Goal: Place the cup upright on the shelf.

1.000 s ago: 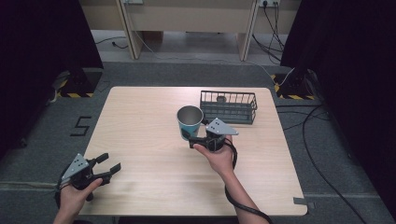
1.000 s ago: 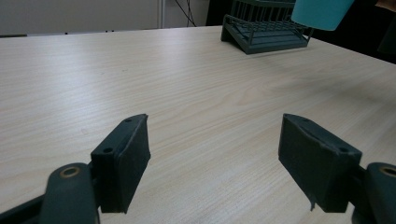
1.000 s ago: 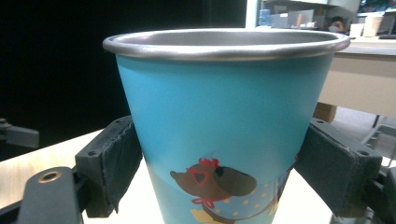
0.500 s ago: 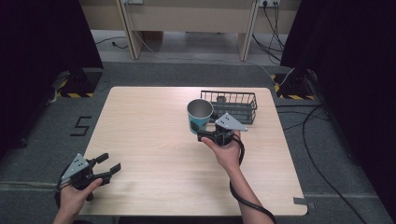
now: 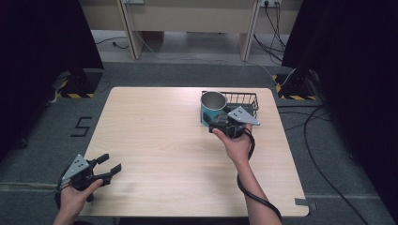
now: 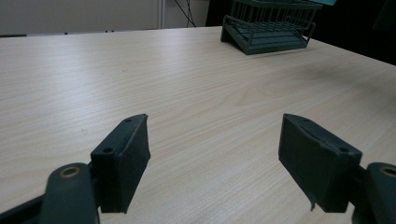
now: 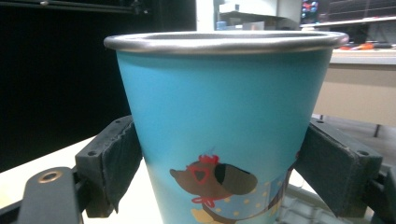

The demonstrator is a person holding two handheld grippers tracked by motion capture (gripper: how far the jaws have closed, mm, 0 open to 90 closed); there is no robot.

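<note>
Cup, blue with a bare metal rim and a cartoon dog in red glasses printed on its side, is held upright between the two black jaws of the right gripper, which are closed against its sides. In the right gripper view the cup is seen close up, with a jaw pad pressed to each flank just below its middle. From the high view the cup is seen at the far right part of the wooden table, at the left end of a dark wire basket; whether it is touching the basket or resting on the table cannot be told. The right gripper is held by the person's right hand, and a black cable is trailed from it back along the forearm. The left gripper is held by the left hand at the near left corner of the table, well apart from the cup. Its jaws are spread wide with nothing between them, and in the left gripper view bare tabletop is seen in the gap, with the basket far off.
</note>
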